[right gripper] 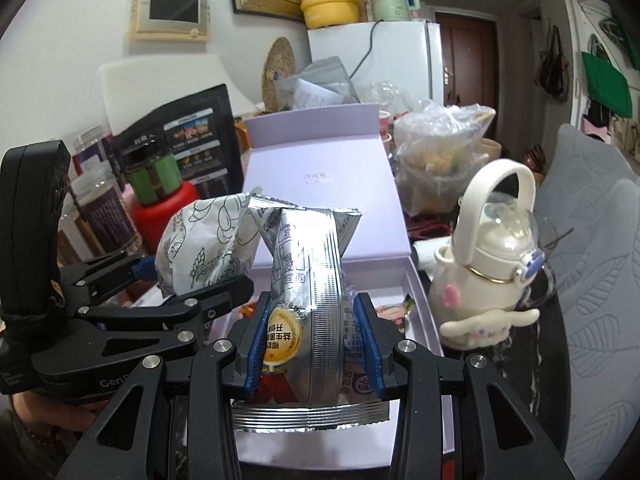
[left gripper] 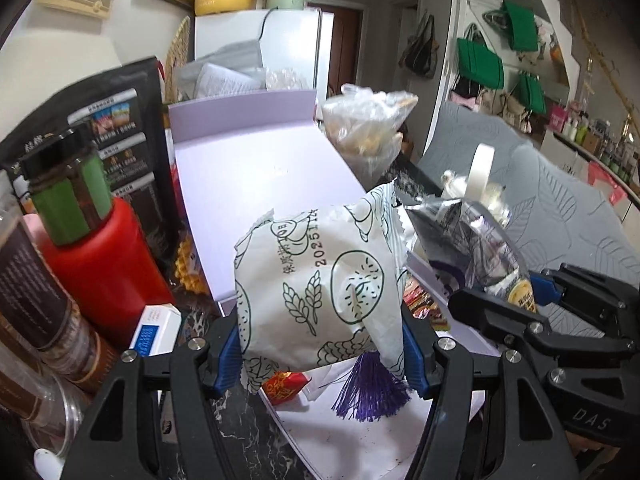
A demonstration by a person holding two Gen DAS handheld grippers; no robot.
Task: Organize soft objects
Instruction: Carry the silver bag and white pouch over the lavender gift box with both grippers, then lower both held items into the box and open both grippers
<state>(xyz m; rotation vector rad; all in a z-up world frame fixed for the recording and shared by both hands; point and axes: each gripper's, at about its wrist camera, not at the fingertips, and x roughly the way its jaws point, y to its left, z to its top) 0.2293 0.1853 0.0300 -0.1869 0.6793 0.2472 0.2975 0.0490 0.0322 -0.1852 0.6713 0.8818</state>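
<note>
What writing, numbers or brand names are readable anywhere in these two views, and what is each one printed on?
"202511" with more digits cut off, beside "保质期": white wheat-print packet in the left gripper.
"DAS": black body of the right gripper, seen from the left wrist.
"Gen", rest hidden: body of the left gripper.
"益生菌" partly legible on the gold seal: silver packet in the right gripper.
Black menu board: too small to read.
</note>
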